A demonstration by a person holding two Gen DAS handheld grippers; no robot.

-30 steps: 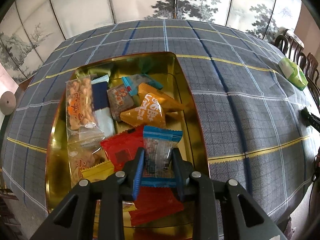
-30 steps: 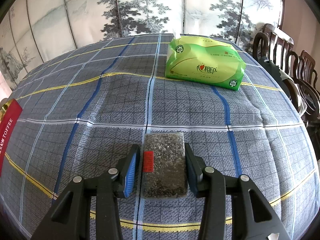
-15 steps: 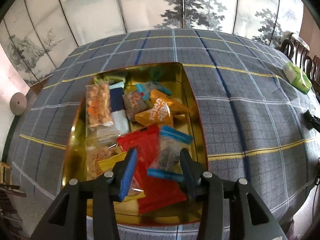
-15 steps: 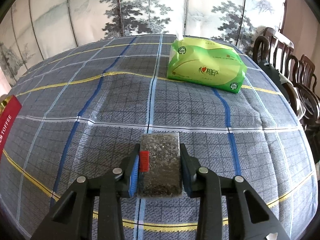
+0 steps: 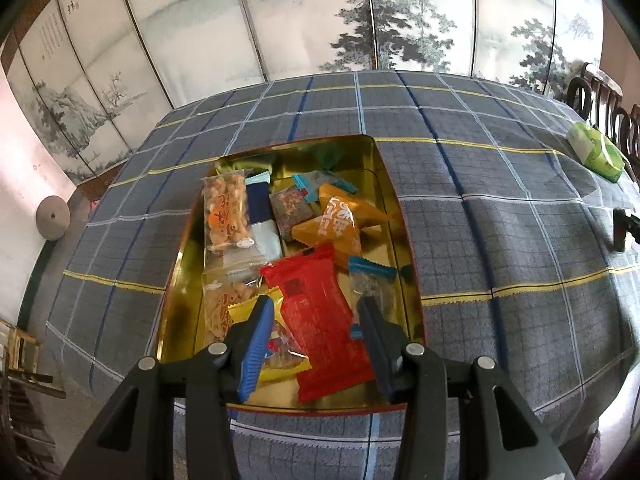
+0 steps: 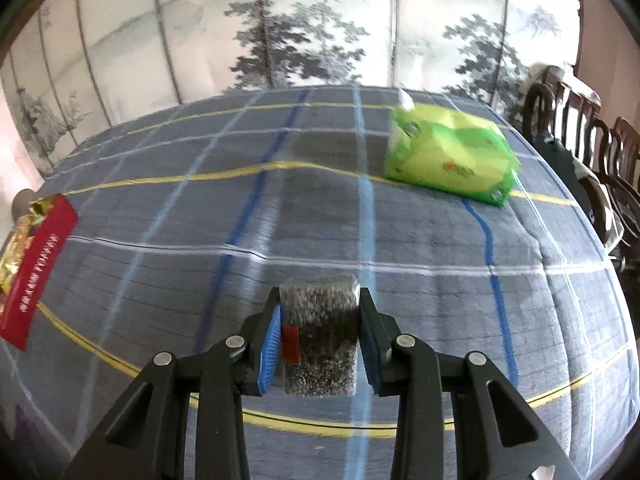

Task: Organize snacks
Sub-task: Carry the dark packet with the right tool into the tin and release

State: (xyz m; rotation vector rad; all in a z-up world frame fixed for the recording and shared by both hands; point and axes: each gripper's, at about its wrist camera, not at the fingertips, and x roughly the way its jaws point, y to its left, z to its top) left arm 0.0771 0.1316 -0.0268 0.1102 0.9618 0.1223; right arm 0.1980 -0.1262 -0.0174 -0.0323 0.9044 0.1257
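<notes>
A gold tin [image 5: 182, 264] on the checked tablecloth holds several snack packets. Among them are a red packet [image 5: 320, 320], orange packets [image 5: 340, 224], a clear bag of fried bits [image 5: 226, 212] and a clear packet with blue ends [image 5: 372, 286]. Above the tin's near end my left gripper [image 5: 316, 318] stands open, nothing between its fingers. In the right wrist view my right gripper [image 6: 319, 314] is shut on a dark speckled snack bar [image 6: 318, 332] with a small red label, lifted off the cloth.
A green tissue pack [image 6: 450, 160] lies at the far right of the table, also seen small as the tissue pack [image 5: 596, 152]. The tin's red side [image 6: 34, 268] shows at the left edge. Dark wooden chairs [image 6: 592, 152] stand beyond the table's right side, and a painted screen behind.
My left gripper let go of the blue-ended packet, which now lies in the tin, and drew back and up. My right gripper closed on the speckled bar and raised it off the cloth.
</notes>
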